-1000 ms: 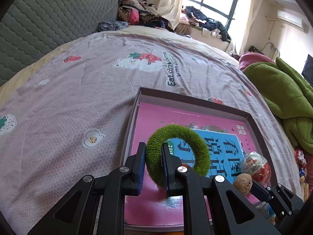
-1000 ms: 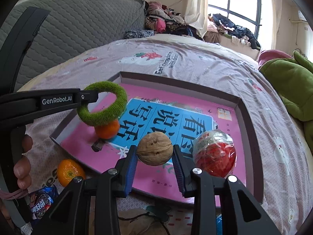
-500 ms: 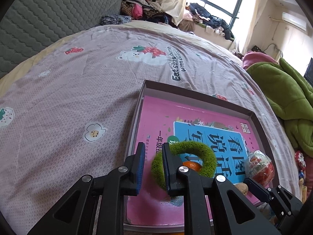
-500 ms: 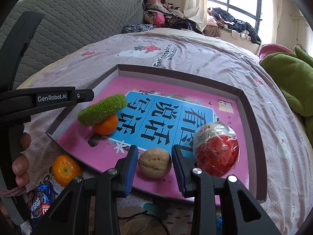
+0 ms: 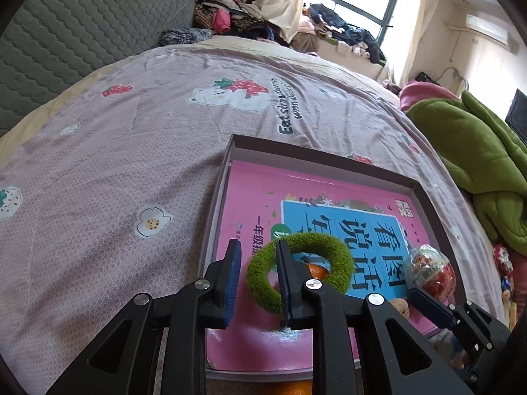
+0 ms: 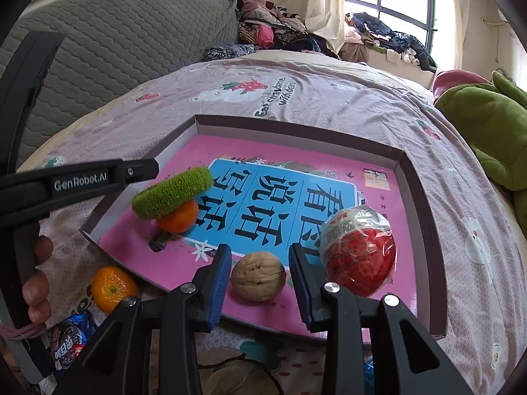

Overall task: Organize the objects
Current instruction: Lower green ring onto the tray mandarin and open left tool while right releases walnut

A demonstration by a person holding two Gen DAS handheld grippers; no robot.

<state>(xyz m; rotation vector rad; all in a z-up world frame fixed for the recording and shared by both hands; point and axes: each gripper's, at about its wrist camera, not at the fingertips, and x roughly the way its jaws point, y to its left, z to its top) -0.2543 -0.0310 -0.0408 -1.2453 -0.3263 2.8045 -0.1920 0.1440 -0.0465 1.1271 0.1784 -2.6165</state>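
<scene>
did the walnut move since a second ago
Yes. The walnut has come down from in front of the blue panel of the book cover to the pink strip by the tray's near wall, between the right gripper's jaws.

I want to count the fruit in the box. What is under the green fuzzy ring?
The green fuzzy ring rests tilted on one orange in the box. The ring covers the orange's top; nothing else shows beneath.

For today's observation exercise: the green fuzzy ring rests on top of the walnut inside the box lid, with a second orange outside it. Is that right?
Not quite. The right wrist view shows the green fuzzy ring resting on an orange, not the walnut. The second orange does lie outside the box lid.
</scene>
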